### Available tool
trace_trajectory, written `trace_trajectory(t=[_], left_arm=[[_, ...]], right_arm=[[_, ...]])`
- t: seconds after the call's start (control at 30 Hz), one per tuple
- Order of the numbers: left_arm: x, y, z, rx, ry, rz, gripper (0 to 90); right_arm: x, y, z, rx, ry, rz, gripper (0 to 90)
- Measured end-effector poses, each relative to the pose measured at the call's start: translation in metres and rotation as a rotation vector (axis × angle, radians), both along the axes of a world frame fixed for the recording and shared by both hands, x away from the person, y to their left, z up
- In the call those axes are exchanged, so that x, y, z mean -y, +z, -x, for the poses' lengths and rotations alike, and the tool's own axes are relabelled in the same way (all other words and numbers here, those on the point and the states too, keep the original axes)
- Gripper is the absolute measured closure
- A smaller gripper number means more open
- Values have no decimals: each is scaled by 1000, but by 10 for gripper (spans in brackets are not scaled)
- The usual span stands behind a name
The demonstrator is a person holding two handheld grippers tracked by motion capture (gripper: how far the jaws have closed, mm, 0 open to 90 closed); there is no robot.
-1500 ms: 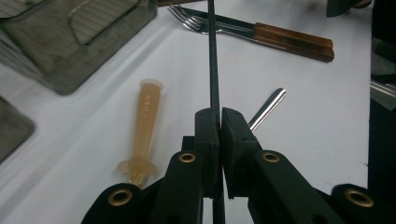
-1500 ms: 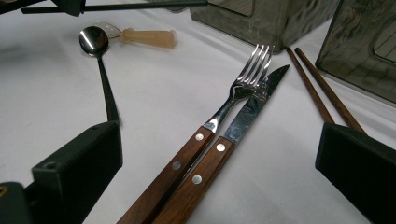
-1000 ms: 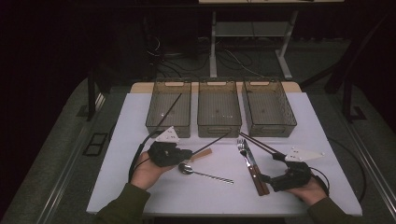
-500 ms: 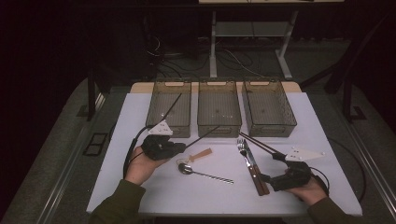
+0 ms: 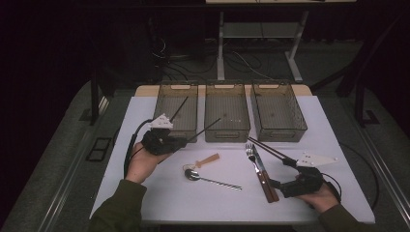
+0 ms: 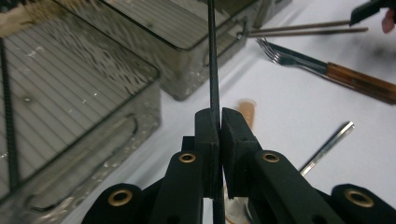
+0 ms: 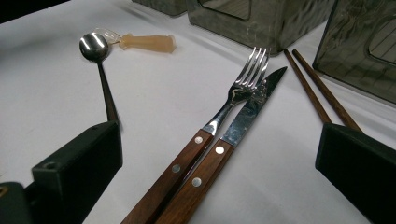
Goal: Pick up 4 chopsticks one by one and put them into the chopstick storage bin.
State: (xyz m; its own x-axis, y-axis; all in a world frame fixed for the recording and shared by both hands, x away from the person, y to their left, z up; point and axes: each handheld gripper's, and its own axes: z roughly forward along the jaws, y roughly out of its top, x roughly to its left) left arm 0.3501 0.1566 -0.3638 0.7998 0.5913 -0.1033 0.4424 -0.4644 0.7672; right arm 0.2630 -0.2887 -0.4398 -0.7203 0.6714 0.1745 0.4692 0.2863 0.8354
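The left gripper (image 6: 216, 122) pinches a thin black chopstick (image 6: 213, 56) just before the ribbed bins' (image 5: 227, 112) front rims; the right gripper's (image 7: 219, 154) jaws gape over the wood-handled fork (image 7: 219, 116).

chopstick (image 6: 213, 60) tip cut off, bin (image 6: 70, 93) cropped

A dim room: grey carpeted floor (image 5: 58, 159), tangled black cables (image 5: 241, 60) far back beneath a white metal-legged desk frame (image 5: 256, 31).
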Motion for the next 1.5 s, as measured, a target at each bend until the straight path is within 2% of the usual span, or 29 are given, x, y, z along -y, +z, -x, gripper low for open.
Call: trace_trajectory(t=[0.23,0.6,0.83,0.97,1.03,1.1,1.13,1.2,1.27,1.33,1.37,1.4,1.47,1.5], left_arm=[[-3,8,-20,7,47,18,858],[-9,15,-50,3,124,2,858],[-17,21,-74,-3,207,17,858],[-20,23,-90,-4,242,-4,858],[-21,22,-100,-4,261,-6,858],[-22,16,-108,-3,301,-40,859],[-24,12,-112,-8,319,-42,859],[-26,6,-117,-10,353,-5,859],[-25,3,-122,-1,353,5,859],[-24,2,-125,4,357,-3,859],[-23,1,-127,0,361,10,859],[-23,0,-128,4,367,0,859],[-23,-3,-130,-11,375,0,859],[-22,-5,-130,-17,377,-14,859]], right_arm=[[0,0,-1,-9,-3,1,4],[1,0,0,-3,-9,-6,4],[2,1,0,-4,-14,-12,4],[2,1,0,-3,-18,-22,4],[2,1,0,-3,-17,-20,4],[2,1,1,-5,-16,-22,4],[2,1,1,-3,-15,-21,4],[2,2,1,-1,-11,-25,4],[2,2,2,-5,-10,-27,4],[2,2,2,-7,-7,-29,4],[2,2,2,-5,-5,-28,4],[2,1,2,-4,-4,-29,4],[2,2,2,-3,-2,-32,4],[2,2,2,-2,-1,-32,4]])
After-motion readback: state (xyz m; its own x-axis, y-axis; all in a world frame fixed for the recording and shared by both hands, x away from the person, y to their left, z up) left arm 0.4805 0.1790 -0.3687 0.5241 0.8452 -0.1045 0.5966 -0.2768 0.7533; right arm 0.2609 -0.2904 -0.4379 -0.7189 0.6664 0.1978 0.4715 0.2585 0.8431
